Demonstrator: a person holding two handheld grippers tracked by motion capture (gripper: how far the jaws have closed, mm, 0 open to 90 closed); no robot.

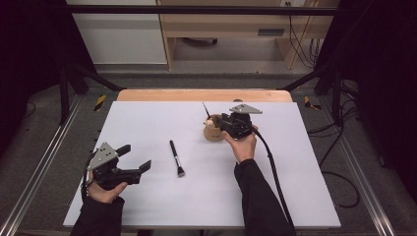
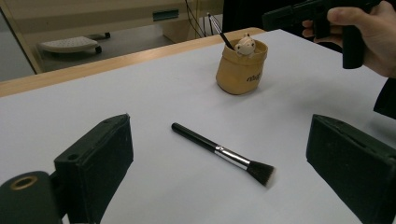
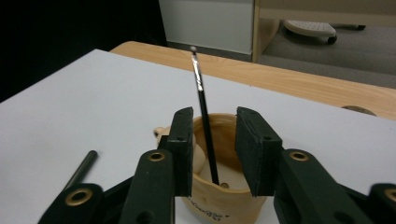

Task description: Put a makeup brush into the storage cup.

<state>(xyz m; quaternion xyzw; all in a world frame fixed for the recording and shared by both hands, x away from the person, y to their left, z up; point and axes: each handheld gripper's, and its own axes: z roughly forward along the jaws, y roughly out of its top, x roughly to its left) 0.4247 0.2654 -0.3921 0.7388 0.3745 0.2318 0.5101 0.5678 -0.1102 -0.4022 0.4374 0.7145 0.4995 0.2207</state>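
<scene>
- The work in hand looks like putting brushes into the tan cup [image 2: 241, 70], and I judge it about half done: one thin brush [image 3: 204, 116] is already standing in the cup, leaning with its tip up toward the far edge of the white table [image 1: 147, 206].
- A small pale figure is sitting at the cup's rim in the left gripper view; what it is exactly is too small to tell.
- The thick brush [image 2: 224, 154] is lying flat on the white surface, well apart from the cup, its bristles pointing toward the person's side and its black handle toward the far edge. Getting it into the cup is what is left, as I judge it.
- The right gripper [image 3: 214, 154] is hanging just above the cup, its jaws standing partly apart on either side of the thin brush's shaft without pressing on it; the brush is standing on its own in the cup.
- The left gripper [image 2: 219, 177] is hovering near the person's side of the table, jaws spread wide and gripping nothing, with the thick brush lying ahead between them but farther off on the table.
- The left gripper appears best placed for picking up the thick brush.
</scene>
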